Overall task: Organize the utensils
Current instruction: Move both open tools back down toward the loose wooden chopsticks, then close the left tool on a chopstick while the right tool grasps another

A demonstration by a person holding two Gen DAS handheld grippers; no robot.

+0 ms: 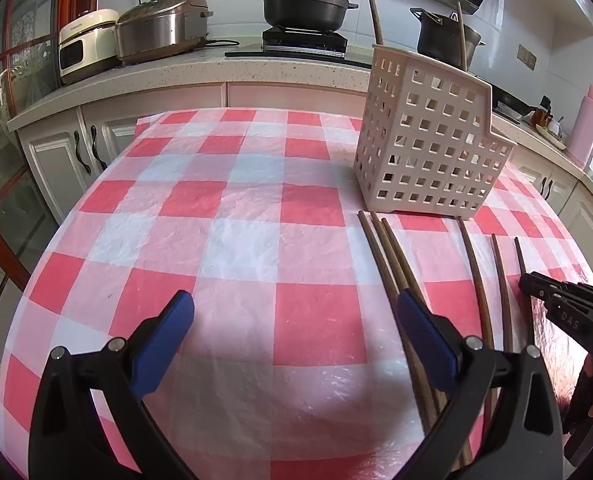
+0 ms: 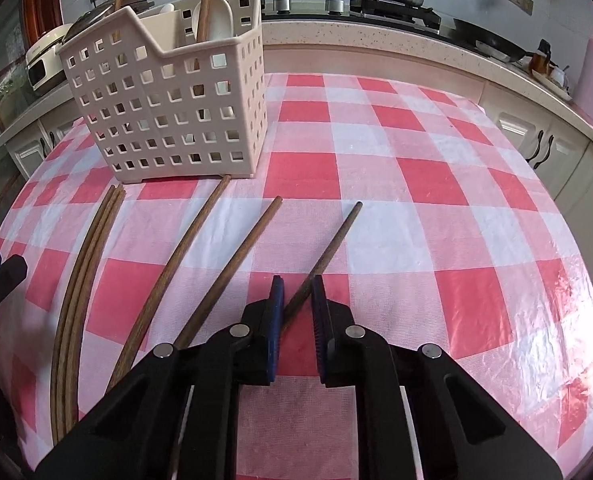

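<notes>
My right gripper (image 2: 298, 300) is clamped on the rightmost chopstick (image 2: 330, 246), its blue pads pressed against the stick's near end while the far tip points toward 1 o'clock over the checked tablecloth (image 2: 436, 184). My left gripper (image 1: 294, 326) stands wide apart with nothing between its fingers, hovering over the cloth; its right finger (image 1: 424, 340) lies over a bundle of three chopsticks (image 1: 384, 248). In the right wrist view five other chopsticks lie on the surface: that bundle of three (image 2: 92, 240) touching one another at 9 o'clock, then a single one (image 2: 184, 248) whose far tip touches the base of the utensil basket (image 2: 176, 104), then another single one (image 2: 244, 248) just beside my held stick. The perforated basket stands upright at 11 o'clock in that view and at 1 o'clock in the left wrist view, and holds two upright chopsticks (image 2: 206, 4) and a white spoon (image 2: 218, 16). Behind it a black pot (image 1: 304, 6) sits on the stove.
</notes>
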